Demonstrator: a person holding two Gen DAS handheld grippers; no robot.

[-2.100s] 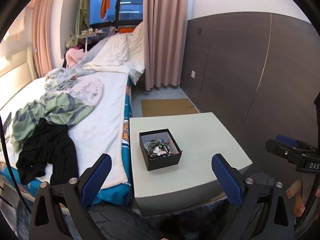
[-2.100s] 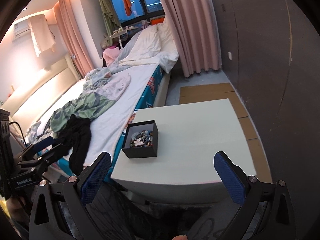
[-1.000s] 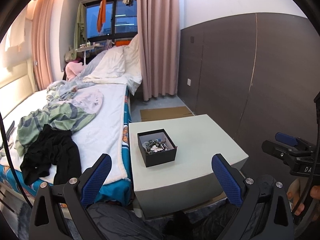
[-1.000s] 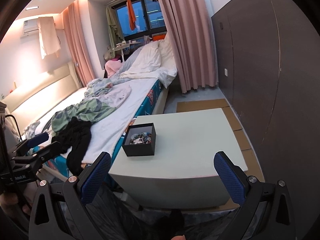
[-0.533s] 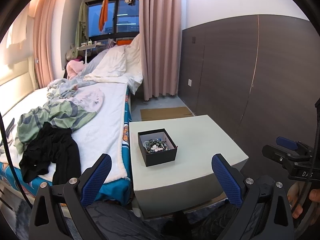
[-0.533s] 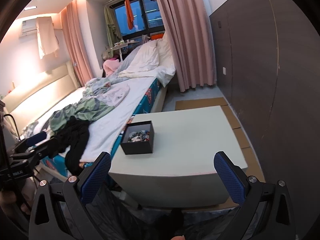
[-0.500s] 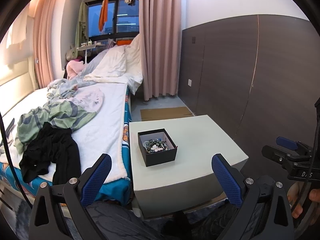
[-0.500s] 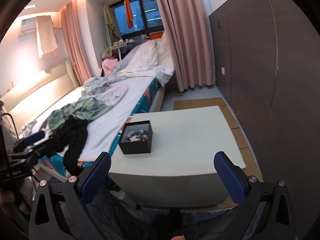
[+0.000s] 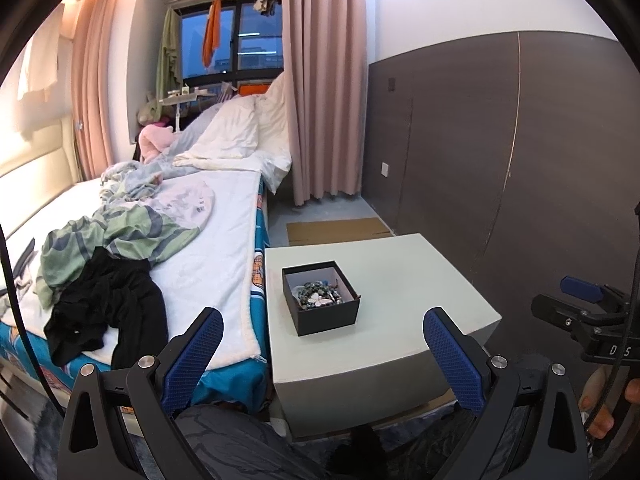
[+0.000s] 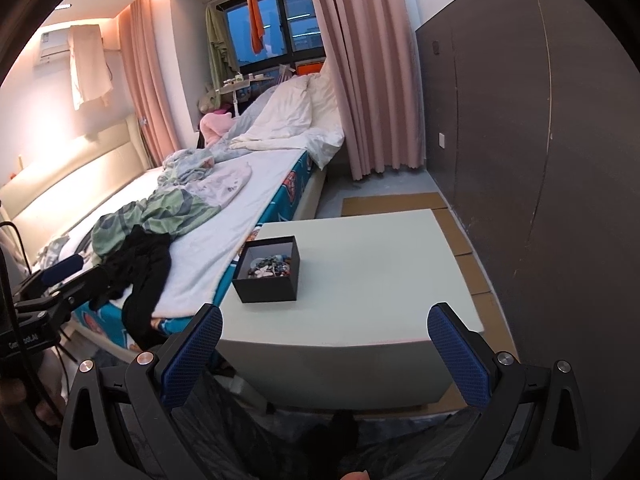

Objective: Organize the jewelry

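Observation:
An open black box [image 9: 322, 302] with a tangle of beaded jewelry [image 9: 318, 295] stands on a pale green low table [image 9: 396, 280], near its left edge; the box also shows in the right wrist view [image 10: 269, 275]. My left gripper [image 9: 322, 346] is open and empty, held back from the table's front edge. My right gripper [image 10: 325, 354] is open and empty, also short of the table. The right gripper shows at the far right of the left wrist view [image 9: 580, 312], and the left gripper shows at the far left of the right wrist view [image 10: 52, 284].
A bed [image 9: 200, 248] with rumpled clothes, including a black garment [image 9: 108, 304], lies left of the table. A dark panelled wall [image 9: 500, 160] runs along the right. Cardboard sheets [image 9: 336, 230] lie on the floor behind the table. Pink curtains [image 9: 320, 80] hang at the back.
Both grippers have drawn back and tilted up a little, so the table and box sit lower and farther in view. Both stay open and empty.

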